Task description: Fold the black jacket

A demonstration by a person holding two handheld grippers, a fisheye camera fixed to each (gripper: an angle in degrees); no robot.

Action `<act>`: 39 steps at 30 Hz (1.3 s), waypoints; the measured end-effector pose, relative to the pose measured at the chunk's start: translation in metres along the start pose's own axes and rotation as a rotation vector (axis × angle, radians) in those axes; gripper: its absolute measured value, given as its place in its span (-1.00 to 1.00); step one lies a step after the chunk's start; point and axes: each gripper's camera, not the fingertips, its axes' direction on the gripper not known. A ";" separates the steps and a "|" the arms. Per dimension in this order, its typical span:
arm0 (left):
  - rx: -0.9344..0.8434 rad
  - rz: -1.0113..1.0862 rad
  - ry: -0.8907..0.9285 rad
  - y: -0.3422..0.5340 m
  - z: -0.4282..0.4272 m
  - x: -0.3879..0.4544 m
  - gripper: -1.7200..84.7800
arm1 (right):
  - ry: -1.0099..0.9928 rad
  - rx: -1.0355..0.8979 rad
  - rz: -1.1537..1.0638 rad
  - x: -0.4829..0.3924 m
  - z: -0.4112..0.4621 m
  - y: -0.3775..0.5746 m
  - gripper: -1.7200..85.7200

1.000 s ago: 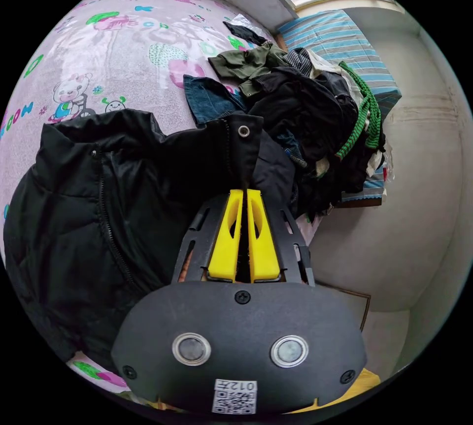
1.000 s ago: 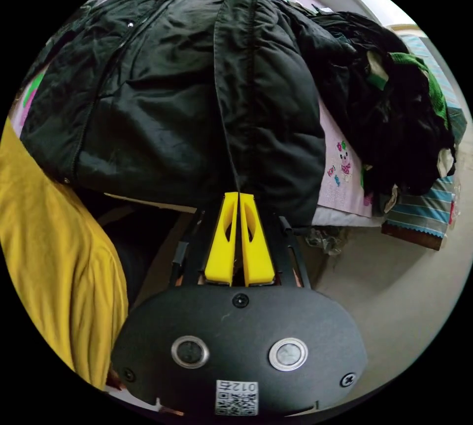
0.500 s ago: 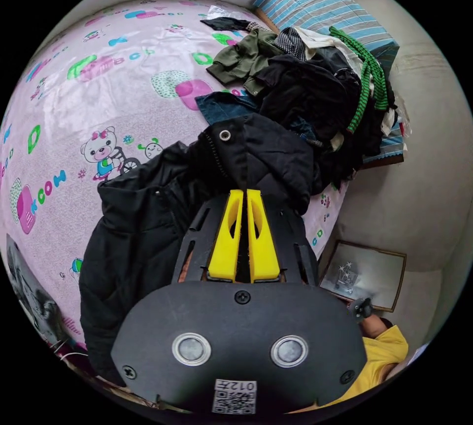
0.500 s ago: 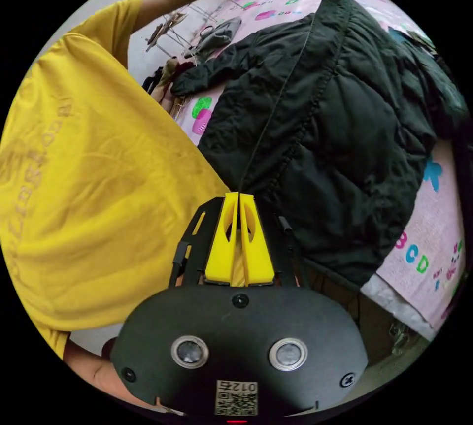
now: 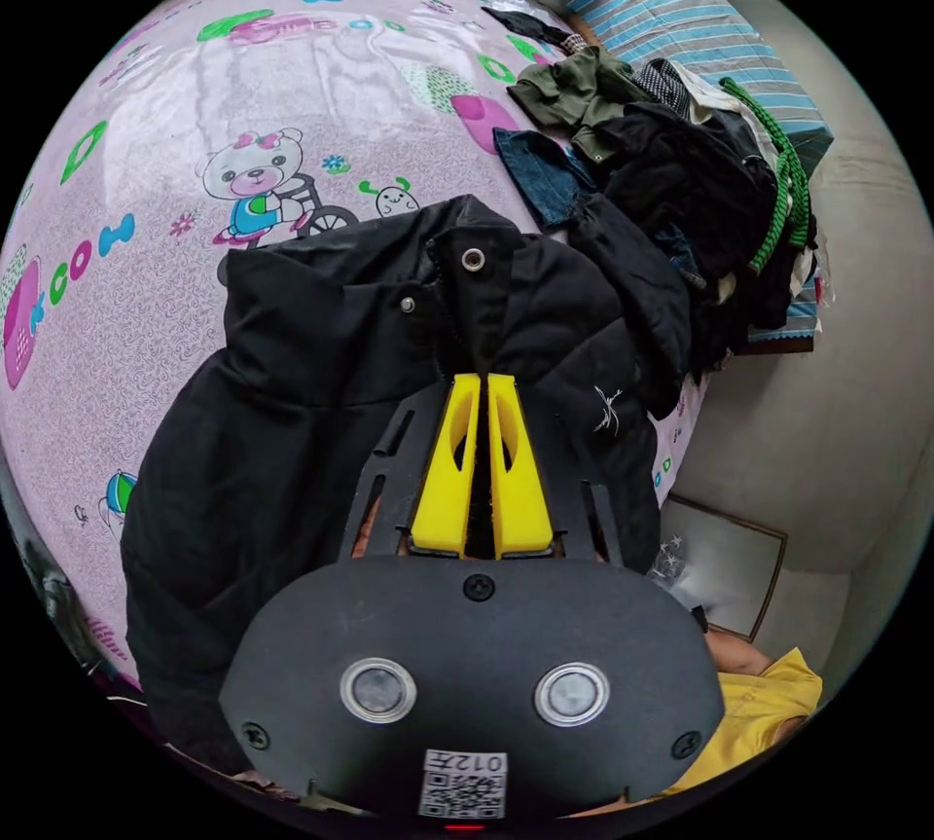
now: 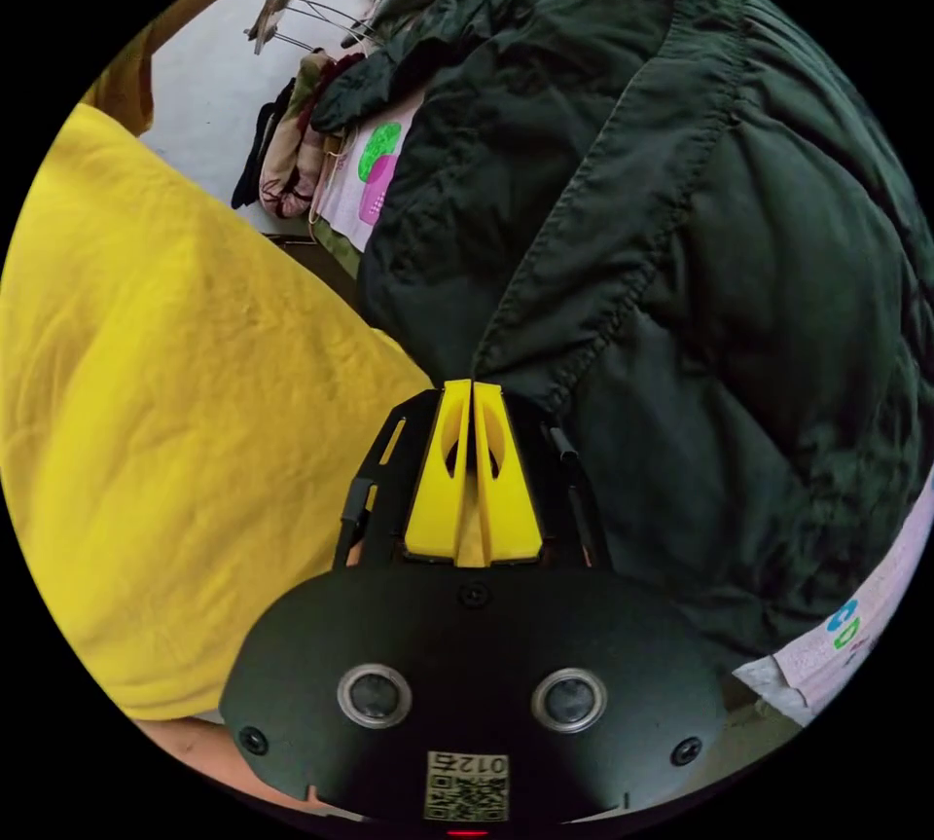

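Now the black padded jacket with metal snaps [image 5: 321, 392] lies spread on the pink cartoon-printed bed sheet [image 5: 165, 149], just beside the heap of mixed dark clothes [image 5: 681, 188]. The left yellow tongs [image 5: 483, 380] are closed on the jacket's front edge below the collar snap, and the right yellow tongs [image 6: 472, 385] are closed on a stitched seam of the jacket [image 6: 681, 275]. I judge that two grips along one edge keep it stretched for a straight fold. A yellow shirt [image 6: 156, 431] is near.
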 end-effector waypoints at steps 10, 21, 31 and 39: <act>0.230 -0.211 -0.002 0.058 -0.014 -0.028 -0.95 | 0.334 -0.078 -0.006 -0.018 0.016 -0.037 -0.92; 0.123 0.125 -0.173 0.208 0.050 0.126 -0.95 | 0.359 0.251 0.044 -0.008 -0.096 0.000 -0.92; -0.130 0.130 -0.477 0.255 0.176 0.207 -0.96 | 0.685 0.038 -0.009 0.043 -0.125 -0.082 -0.95; -0.013 -0.001 -0.562 0.263 0.194 0.228 -0.96 | 0.695 0.146 -0.049 0.045 -0.151 -0.097 -0.95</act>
